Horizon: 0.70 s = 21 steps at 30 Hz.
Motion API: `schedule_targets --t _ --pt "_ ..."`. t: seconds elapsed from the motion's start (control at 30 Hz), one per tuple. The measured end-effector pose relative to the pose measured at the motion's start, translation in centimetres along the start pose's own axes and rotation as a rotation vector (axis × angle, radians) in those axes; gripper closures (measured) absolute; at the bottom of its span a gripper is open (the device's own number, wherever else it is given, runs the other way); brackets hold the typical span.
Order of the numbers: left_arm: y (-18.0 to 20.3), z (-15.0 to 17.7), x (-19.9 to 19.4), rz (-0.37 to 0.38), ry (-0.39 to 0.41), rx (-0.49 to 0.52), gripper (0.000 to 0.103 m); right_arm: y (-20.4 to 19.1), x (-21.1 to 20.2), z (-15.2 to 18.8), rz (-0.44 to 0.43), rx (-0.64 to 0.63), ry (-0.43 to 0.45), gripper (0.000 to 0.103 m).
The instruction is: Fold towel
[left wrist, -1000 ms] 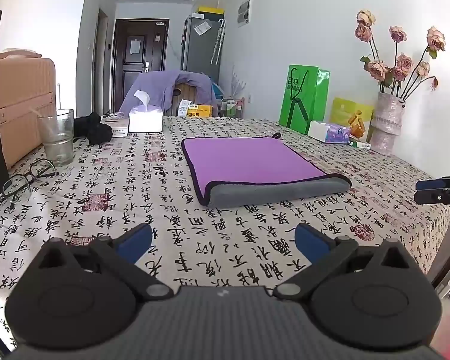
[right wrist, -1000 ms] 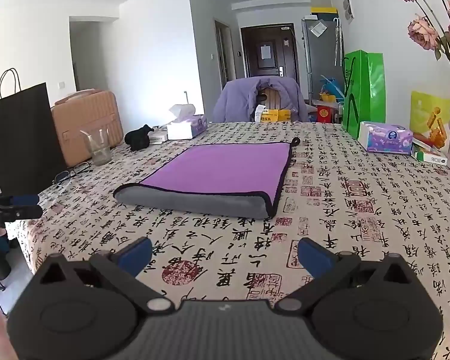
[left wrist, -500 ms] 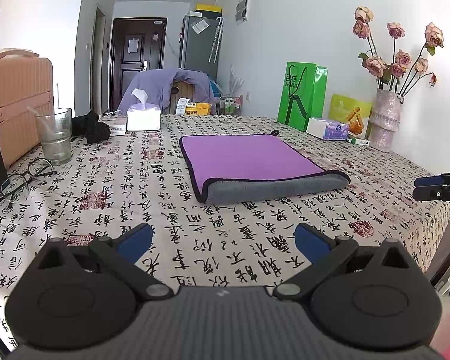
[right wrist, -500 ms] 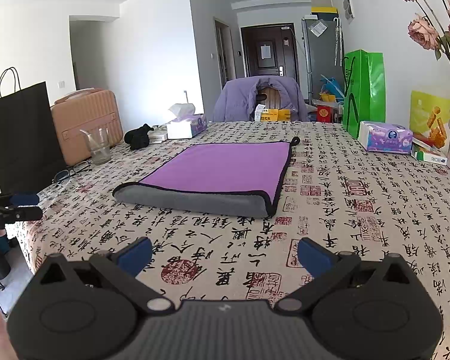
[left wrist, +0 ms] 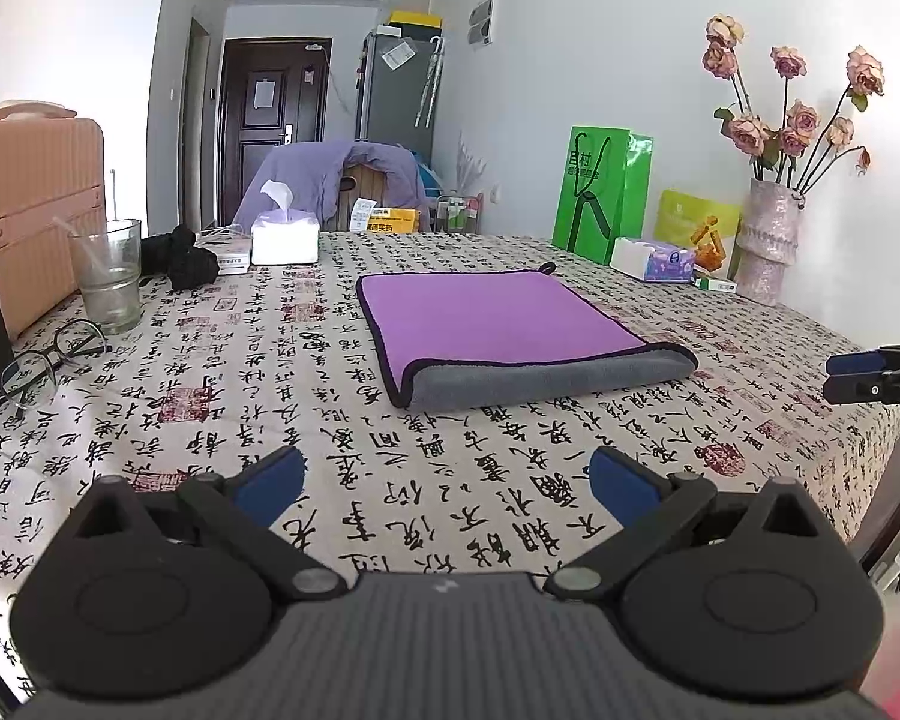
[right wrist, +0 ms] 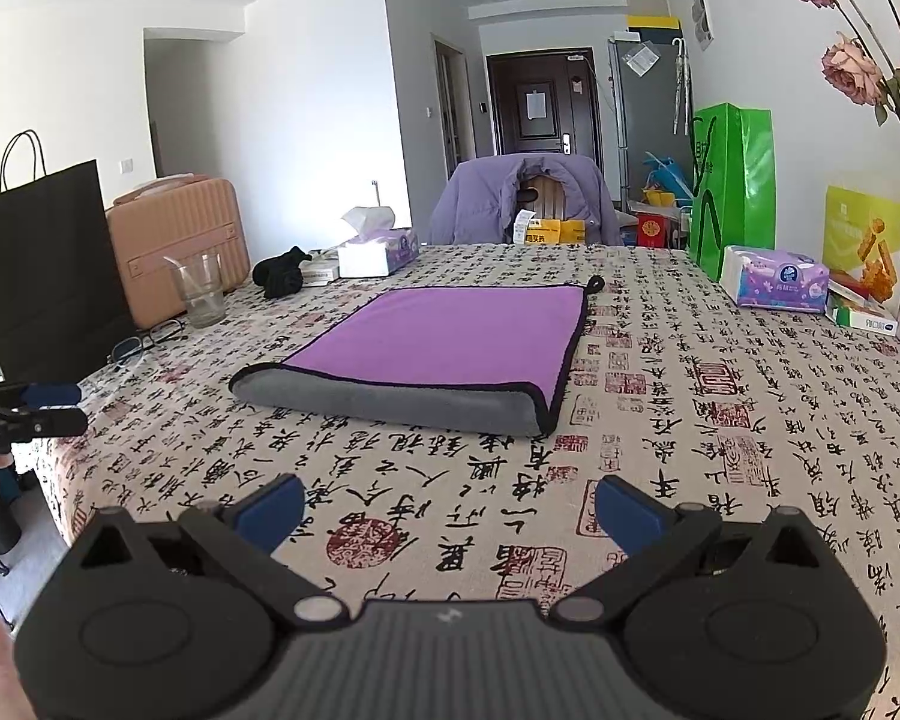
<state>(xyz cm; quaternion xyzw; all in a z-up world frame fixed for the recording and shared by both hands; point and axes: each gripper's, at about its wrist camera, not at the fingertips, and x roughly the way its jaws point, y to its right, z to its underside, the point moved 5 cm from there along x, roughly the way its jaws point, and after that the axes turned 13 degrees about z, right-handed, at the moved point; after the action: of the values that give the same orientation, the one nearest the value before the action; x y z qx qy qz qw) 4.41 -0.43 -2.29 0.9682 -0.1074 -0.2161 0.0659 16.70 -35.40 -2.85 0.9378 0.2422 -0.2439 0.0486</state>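
The folded purple-and-grey towel [left wrist: 504, 330] [right wrist: 444, 354] is shown flat on the tabletop [left wrist: 210, 372], with left gripper [left wrist: 447, 474] and right gripper [right wrist: 450, 501] held short of it, jaws wide and empty.

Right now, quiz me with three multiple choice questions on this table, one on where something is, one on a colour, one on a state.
1. The drinking glass stands beside:
A. glasses
B. vase
C. green bag

2. The towel's top face is:
A. purple
B. orange
C. white

3. The left gripper and right gripper are:
A. both shut on the towel
B. both open, short of the towel
C. one open, one shut

Answers:
1. A, the glasses lie next to it.
2. A, purple over a grey fold.
3. B, fingers spread over the bare tablecloth.
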Motion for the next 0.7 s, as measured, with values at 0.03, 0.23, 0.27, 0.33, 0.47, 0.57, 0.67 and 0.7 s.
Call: schedule_targets --t 0.03,0.23,0.27,0.33,0.47,0.57,0.67,0.7 --pt "0.0 0.0 0.0 0.0 0.0 0.0 0.0 -0.02 -0.01 0.0 0.0 0.0 0.001 0.0" --pt "0.01 0.06 0.0 0.002 0.0 0.002 0.0 -0.1 -0.01 -0.02 0.0 -0.003 0.001 0.0" --pt "0.02 0.08 0.0 0.003 0.001 0.003 0.0 -0.09 -0.01 -0.02 -0.001 -0.003 0.001 0.0" --pt "0.06 0.09 -0.04 0.004 0.002 0.003 0.0 -0.08 0.0 -0.02 -0.001 -0.003 0.002 0.0" --pt "0.06 0.09 -0.08 0.004 0.002 0.004 0.0 -0.07 -0.01 -0.02 -0.001 -0.003 0.0 0.0" --pt "0.05 0.08 -0.07 0.004 0.002 0.004 0.0 -0.09 -0.02 -0.02 -0.001 -0.002 0.001 0.0" --pt "0.11 0.02 -0.11 0.008 0.004 0.005 0.0 -0.1 -0.02 -0.02 0.0 -0.003 0.001 0.0" --pt "0.13 0.0 -0.14 0.006 0.004 0.006 0.0 -0.12 0.0 0.01 0.0 -0.004 0.001 0.0"
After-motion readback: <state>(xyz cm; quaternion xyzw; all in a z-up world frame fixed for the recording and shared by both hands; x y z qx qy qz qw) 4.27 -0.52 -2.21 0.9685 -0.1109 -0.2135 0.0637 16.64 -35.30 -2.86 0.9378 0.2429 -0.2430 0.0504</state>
